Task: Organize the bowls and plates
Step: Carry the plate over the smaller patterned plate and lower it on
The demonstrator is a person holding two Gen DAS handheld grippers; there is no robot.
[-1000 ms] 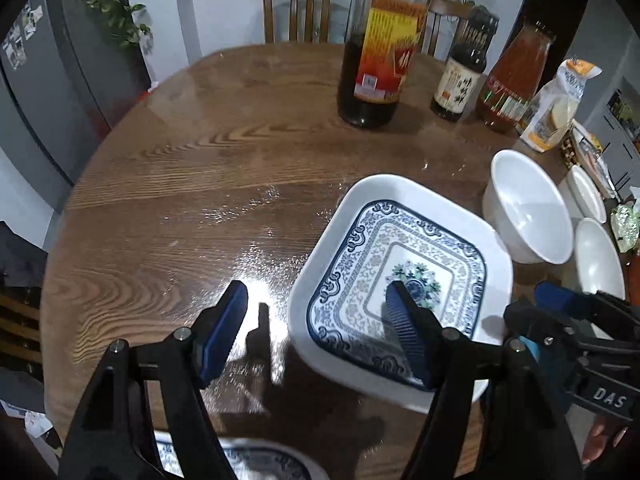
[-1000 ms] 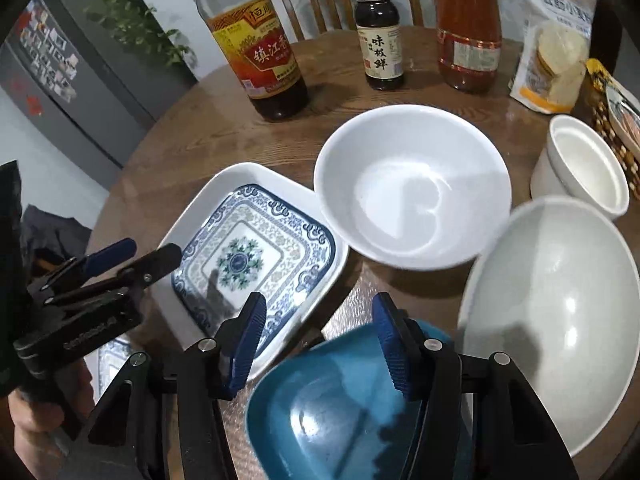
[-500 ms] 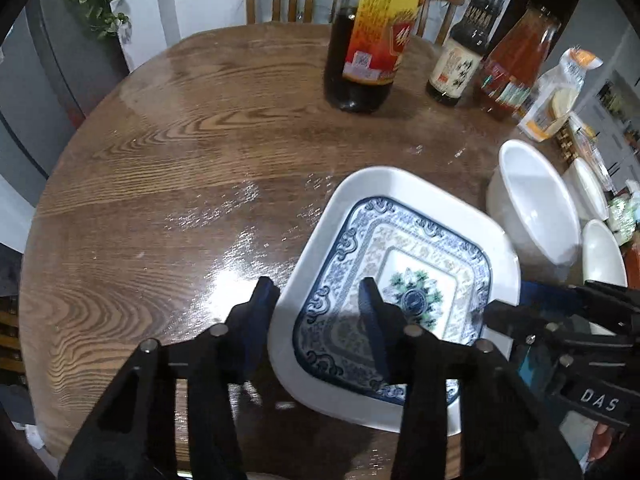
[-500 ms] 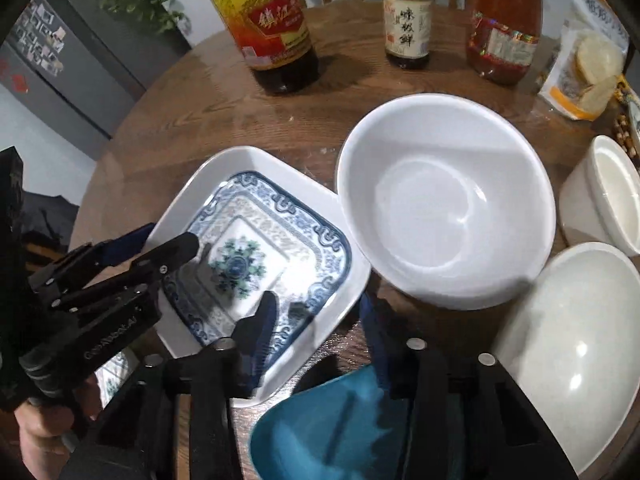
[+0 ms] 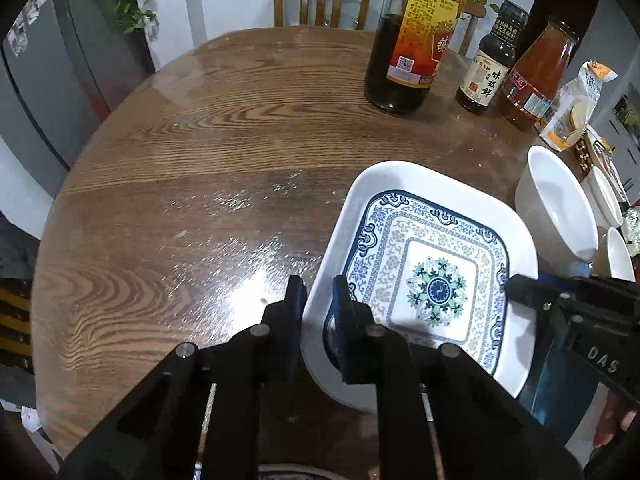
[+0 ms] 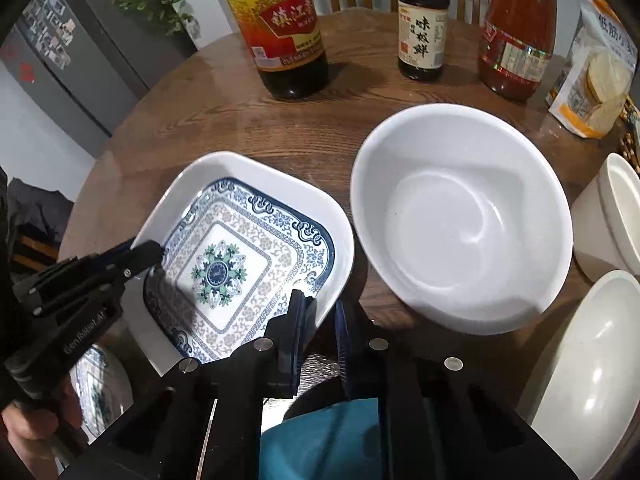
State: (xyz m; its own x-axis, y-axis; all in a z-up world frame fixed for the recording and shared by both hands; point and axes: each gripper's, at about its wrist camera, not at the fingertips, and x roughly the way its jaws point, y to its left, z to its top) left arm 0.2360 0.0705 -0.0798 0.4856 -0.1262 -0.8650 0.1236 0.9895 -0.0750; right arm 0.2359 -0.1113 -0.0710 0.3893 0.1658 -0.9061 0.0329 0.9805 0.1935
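Round wooden table (image 5: 192, 184) in a kitchen-ish room, wooden chairs at the far edge and a grey fridge (image 6: 60, 52) off to the left. The square blue-patterned plate (image 5: 432, 276) sits near the front edge, and both grippers have just been closing on it. The left gripper (image 5: 318, 312) is clamped narrow on the plate's left rim, the right gripper (image 6: 322, 320) pinching its rim at the right front corner. Just beside the plate to the right is a big white bowl (image 6: 460, 220), with two smaller white bowls past it by the right edge. A teal bowl (image 6: 320, 436) pokes out under the right gripper. Three sauce bottles stand along the far side.
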